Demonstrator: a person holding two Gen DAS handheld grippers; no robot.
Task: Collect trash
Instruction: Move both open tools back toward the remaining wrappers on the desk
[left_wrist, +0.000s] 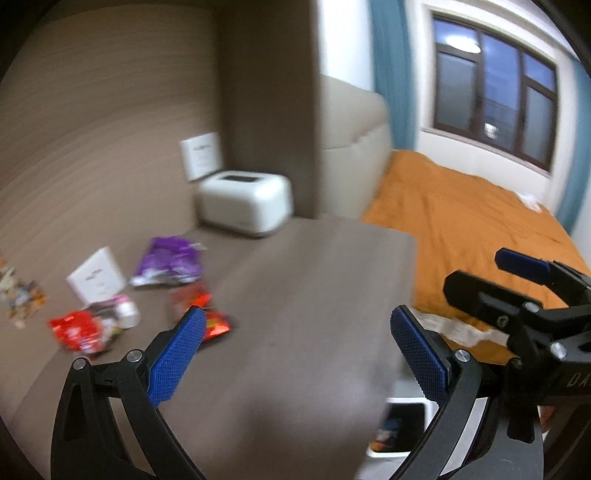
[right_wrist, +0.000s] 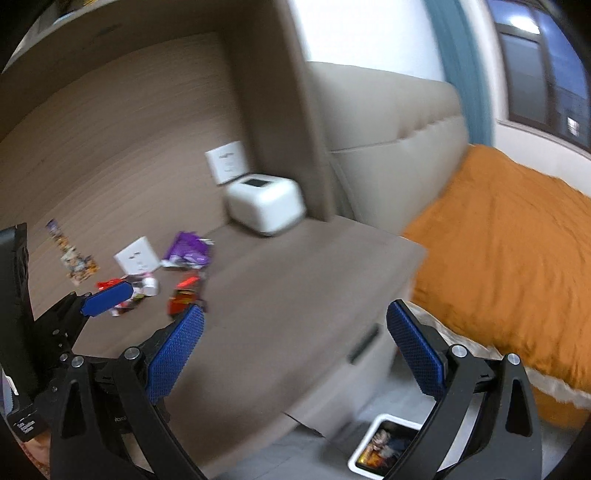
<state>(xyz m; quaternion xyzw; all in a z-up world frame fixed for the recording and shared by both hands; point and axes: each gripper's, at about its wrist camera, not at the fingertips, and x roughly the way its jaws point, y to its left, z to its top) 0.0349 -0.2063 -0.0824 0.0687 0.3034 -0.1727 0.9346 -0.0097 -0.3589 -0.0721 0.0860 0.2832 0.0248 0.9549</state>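
Note:
Snack wrappers lie on the brown nightstand top (left_wrist: 295, 295): a purple bag (left_wrist: 170, 264), a red-orange wrapper (left_wrist: 201, 310), a red wrapper (left_wrist: 79, 332) beside a small white and pink item (left_wrist: 123, 308), and a colourful strip (left_wrist: 20, 295) at far left. They also show in the right wrist view: the purple bag (right_wrist: 188, 253), the red-orange wrapper (right_wrist: 184, 291). My left gripper (left_wrist: 295, 354) is open and empty above the nightstand. My right gripper (right_wrist: 295, 350) is open and empty; it shows at right in the left wrist view (left_wrist: 517, 291). A white bin (right_wrist: 384, 446) with trash inside stands on the floor.
A white boxy device (left_wrist: 245, 201) and a white card (left_wrist: 201, 155) stand at the back of the nightstand; another white card (left_wrist: 96, 278) stands near the wrappers. A bed with an orange cover (left_wrist: 461, 221) and a beige headboard (left_wrist: 354, 122) lies to the right. Both views are motion-blurred.

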